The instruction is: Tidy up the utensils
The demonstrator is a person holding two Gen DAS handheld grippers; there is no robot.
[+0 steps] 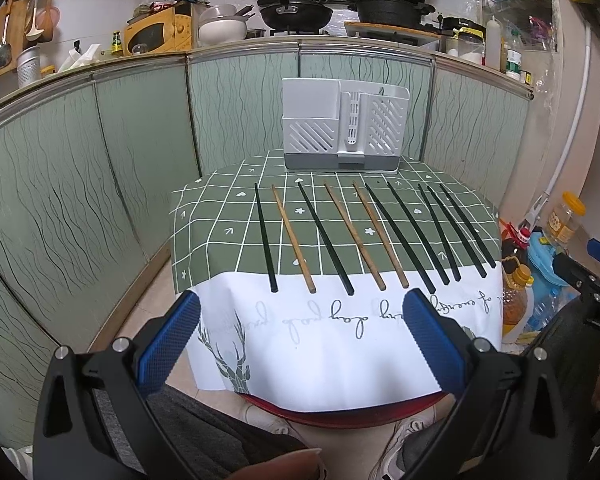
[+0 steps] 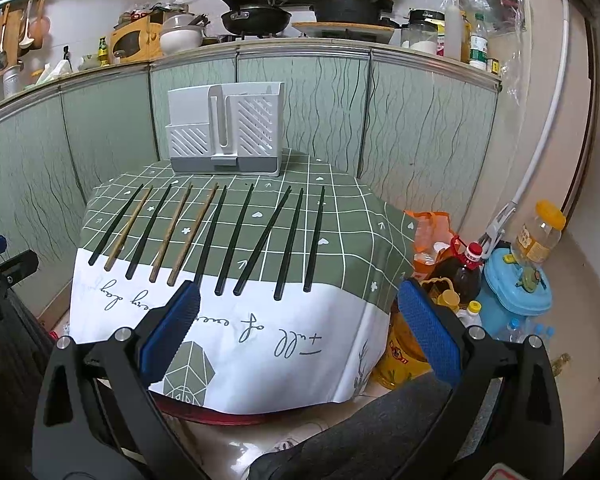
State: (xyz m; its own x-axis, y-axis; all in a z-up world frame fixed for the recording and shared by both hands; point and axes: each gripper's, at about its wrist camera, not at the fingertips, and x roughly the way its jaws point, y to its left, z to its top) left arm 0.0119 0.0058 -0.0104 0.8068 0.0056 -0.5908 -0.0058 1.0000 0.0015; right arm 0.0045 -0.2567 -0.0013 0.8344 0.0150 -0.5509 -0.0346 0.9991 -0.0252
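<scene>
On tablecloth (image 1: 236,216): seven black chopsticks (image 1: 326,239), three wooden chopsticks (image 1: 293,239); both claws (image 1: 300,344) (image 2: 298,334) wide open, empty.

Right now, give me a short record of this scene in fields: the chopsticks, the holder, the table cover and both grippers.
black chopsticks: seven, lying loose in a row on the cloth
wooden chopsticks: three, mixed into the same row
holder: white slotted utensil holder, upright at the far edge, no utensils seen in it
table cover: green checked tablecloth with a white border
left gripper: open, holding nothing, short of the row
right gripper: open, holding nothing, short of the row
</scene>
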